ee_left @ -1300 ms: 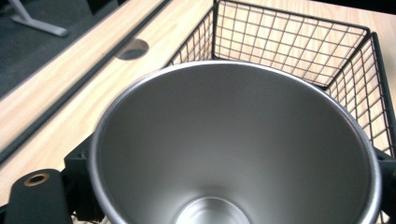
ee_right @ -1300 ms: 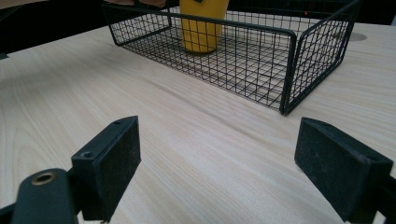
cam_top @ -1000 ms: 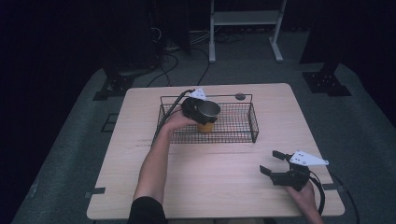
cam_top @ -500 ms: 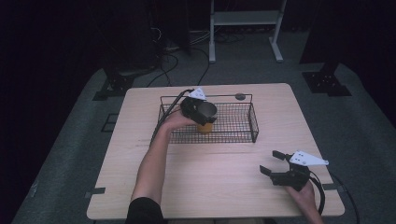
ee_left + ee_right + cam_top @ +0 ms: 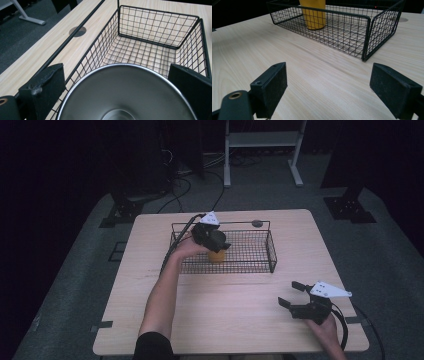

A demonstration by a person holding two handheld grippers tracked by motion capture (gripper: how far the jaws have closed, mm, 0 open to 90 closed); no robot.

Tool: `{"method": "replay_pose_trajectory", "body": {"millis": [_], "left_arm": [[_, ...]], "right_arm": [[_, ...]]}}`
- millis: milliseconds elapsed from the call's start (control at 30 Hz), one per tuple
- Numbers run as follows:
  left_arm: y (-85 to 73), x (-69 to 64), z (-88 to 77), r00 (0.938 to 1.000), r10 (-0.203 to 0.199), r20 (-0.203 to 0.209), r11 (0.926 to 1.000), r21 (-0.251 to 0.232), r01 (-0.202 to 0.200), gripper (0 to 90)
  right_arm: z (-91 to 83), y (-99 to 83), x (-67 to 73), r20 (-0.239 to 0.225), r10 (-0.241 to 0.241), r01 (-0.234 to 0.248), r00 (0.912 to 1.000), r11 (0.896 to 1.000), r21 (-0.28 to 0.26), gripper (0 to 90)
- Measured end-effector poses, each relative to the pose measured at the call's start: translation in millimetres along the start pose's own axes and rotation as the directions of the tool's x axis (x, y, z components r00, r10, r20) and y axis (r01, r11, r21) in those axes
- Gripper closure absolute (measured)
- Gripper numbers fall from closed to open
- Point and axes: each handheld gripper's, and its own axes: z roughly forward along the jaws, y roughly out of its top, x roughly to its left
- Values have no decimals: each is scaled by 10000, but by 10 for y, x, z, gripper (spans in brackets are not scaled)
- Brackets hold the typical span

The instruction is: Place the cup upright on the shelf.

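Note:
A yellow cup [image 5: 217, 256] with a steel lining [image 5: 130, 100] stands upright in the left half of a black wire basket [image 5: 250, 269]. My left gripper [image 5: 212, 239] reaches over the basket's back rim. Its jaws sit against both sides of the cup's rim, shut on it. In the right gripper view the cup [image 5: 313, 15] shows inside the basket [image 5: 367, 30], farther off. My right gripper [image 5: 288, 292] rests low over the table's front right part, open, nothing between its jaws, pointing toward the basket.
The light wooden table [image 5: 230, 305] has a round dark grommet [image 5: 257, 223] just behind the basket. The basket's right half [image 5: 150, 50] holds nothing. Cables and a white stand's legs [image 5: 260, 150] lie on the floor beyond the table.
My left gripper with the cup has shifted slightly left inside the basket. The right gripper has stayed where it was.

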Motion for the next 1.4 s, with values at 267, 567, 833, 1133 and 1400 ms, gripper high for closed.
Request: {"method": "replay_pose_trajectory", "body": {"millis": [267, 567, 833, 1133, 1400], "left_arm": [[33, -20, -33, 9999, 31, 96, 9996, -263, -29, 14], [81, -52, -61, 9999, 79, 143, 9982, -600, -70, 14], [145, -123, -135, 9996, 183, 203, 9955, -939, -163, 14], [183, -205, -254, 9998, 183, 98, 9902, -1385, -168, 14], [193, -319, -289, 9990, 403, 181, 9866, -1589, -369, 14]], "right_arm": [[-2, -1, -7, 15, -19, 19, 10000, 10000, -11, 134], [-11, -4, -14, -78, 62, -62, 10000, 10000, -22, 134], [-14, -5, -15, 15, 89, -88, 10000, 10000, -33, 134], [-6, -5, -8, 97, 54, -54, 9999, 10000, 13, 134], [-5, -6, -5, 109, 32, -32, 9999, 10000, 30, 134]]}}
